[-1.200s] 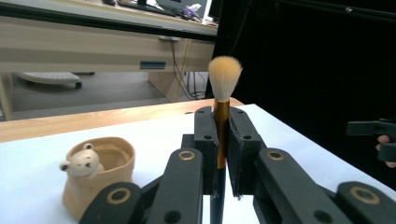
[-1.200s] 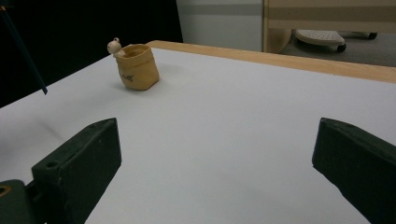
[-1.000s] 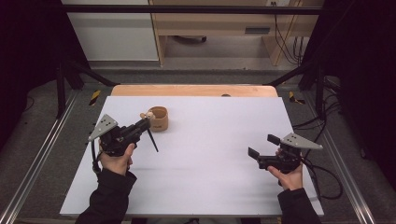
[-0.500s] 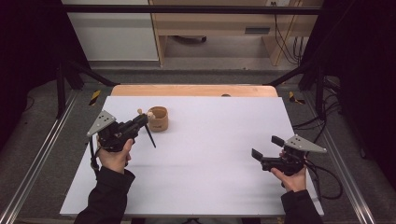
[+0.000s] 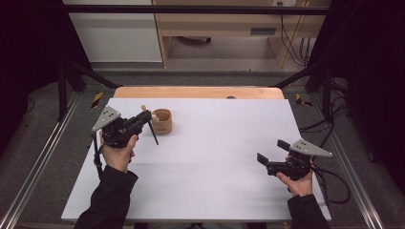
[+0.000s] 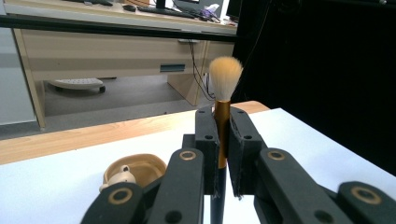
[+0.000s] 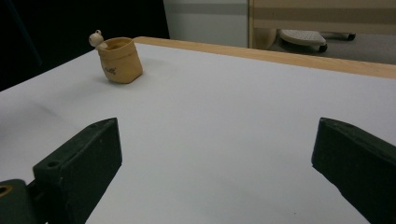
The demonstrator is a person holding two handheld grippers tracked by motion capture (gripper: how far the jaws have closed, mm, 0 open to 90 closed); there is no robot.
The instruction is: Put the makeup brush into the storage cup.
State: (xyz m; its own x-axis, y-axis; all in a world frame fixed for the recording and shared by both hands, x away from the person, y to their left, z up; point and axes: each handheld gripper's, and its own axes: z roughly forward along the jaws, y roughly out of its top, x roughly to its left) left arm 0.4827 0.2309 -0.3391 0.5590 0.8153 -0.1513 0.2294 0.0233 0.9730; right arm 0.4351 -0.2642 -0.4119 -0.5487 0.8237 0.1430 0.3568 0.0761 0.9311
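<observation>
Two hand-held grippers over a white-topped bench w/ a wooden strip along its far edge.

Left gripper, held in the person's left hand at the bench's left side: fingers shut tight on a brush. Brush stands upright betw. the fingers in the left gripper view, w/ pale bristle tuft on top, gold ferrule clamped at the pads, dark handle running down below. In the high view the dark handle slants down toward the bench, tip just above or at the surface; can't tell which.

Just beside the brush, to its right in the high view, sits a small tan pot on the bench, open top, w/ a little pale knob on its rim.

Right gripper, in the right hand at the bench's right side, well apart from pot & brush: fingers spread wide, nothing betw. them, bare bench beneath.
</observation>
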